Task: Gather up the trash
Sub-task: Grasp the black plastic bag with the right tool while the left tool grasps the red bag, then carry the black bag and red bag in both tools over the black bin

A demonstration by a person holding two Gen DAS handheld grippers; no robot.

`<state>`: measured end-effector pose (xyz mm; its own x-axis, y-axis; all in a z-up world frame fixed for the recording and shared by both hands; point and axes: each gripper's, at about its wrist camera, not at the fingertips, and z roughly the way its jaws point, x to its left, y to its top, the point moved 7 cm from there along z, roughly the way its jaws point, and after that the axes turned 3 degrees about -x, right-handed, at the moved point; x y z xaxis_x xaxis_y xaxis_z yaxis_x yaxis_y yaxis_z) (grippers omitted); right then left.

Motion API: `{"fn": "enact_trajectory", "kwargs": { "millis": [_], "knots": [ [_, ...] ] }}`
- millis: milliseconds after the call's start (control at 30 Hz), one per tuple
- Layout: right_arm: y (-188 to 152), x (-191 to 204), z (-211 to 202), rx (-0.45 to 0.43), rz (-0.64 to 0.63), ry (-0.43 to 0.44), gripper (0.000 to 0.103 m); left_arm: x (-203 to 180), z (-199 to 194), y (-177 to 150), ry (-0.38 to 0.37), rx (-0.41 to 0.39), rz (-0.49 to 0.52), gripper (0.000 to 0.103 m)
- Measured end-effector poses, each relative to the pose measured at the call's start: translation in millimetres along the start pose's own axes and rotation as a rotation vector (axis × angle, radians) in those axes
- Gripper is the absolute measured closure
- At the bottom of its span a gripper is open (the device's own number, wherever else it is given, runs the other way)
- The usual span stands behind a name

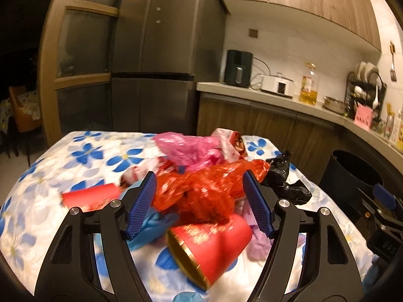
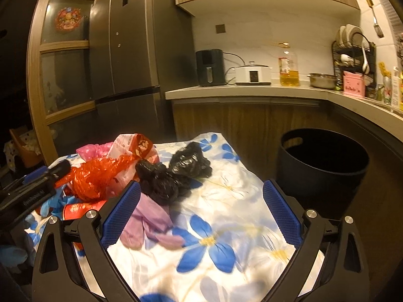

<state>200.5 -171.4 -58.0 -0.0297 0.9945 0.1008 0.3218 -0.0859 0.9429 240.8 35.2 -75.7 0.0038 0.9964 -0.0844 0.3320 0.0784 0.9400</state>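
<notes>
Here the left gripper [image 1: 199, 206], jaws wide around the red mesh bag [image 1: 201, 191] mid-table but seemingly not pinching, could snag the red cup [image 1: 214, 246] alongside, toppling it off.

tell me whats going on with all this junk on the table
A person holds tongs in each hand over a floral-cloth table piled with trash. The left tongs are open around a red mesh bag, with a red cup just below; the pads do not seem to press it yet. The right tongs are open, empty, near a purple glove and black bag. A black bin waits beside the table.
</notes>
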Motion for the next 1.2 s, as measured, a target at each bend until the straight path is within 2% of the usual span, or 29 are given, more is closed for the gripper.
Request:
{"fn": "enact_trajectory", "kwargs": {
  "millis": [100, 267, 333, 400, 533, 600, 700, 800, 867, 967, 1200],
  "knots": [
    [0, 6, 17, 0.008, -0.01, 0.02, 0.011, -10, 16, -1, -0.028, 0.027, 0.03, 0.033],
    [-1, 15, 39, 0.035, -0.009, 0.049, 0.013, -10, 39, -10, -0.018, 0.099, 0.051, 0.034],
    [-2, 20, 47, 0.044, -0.012, 0.063, 0.019, -7, 44, -14, -0.021, 0.12, 0.05, 0.041],
    [-6, 25, 57, 0.064, -0.016, 0.078, 0.024, -3, 47, -18, -0.019, 0.137, 0.045, 0.055],
    [-12, 37, 69, 0.085, -0.026, 0.105, 0.035, 6, 48, -22, -0.042, 0.154, 0.02, 0.069],
    [-15, 41, 74, 0.097, -0.03, 0.111, 0.04, 8, 47, -22, -0.053, 0.152, 0.011, 0.08],
    [-22, 44, 78, 0.127, -0.028, 0.126, 0.055, 12, 43, -19, -0.066, 0.137, -0.01, 0.088],
    [-27, 46, 81, 0.146, -0.031, 0.141, 0.071, 14, 33, -15, -0.071, 0.112, -0.024, 0.092],
    [-28, 47, 80, 0.148, -0.034, 0.155, 0.088, 15, 25, -11, -0.072, 0.094, -0.028, 0.093],
    [-25, 48, 75, 0.135, -0.041, 0.17, 0.093, 15, 9, -3, -0.066, 0.057, -0.037, 0.093],
    [-1, 39, 45, 0.045, -0.037, 0.185, 0.094, 12, -18, 7, -0.047, 0.007, -0.037, 0.093]
  ]
}}
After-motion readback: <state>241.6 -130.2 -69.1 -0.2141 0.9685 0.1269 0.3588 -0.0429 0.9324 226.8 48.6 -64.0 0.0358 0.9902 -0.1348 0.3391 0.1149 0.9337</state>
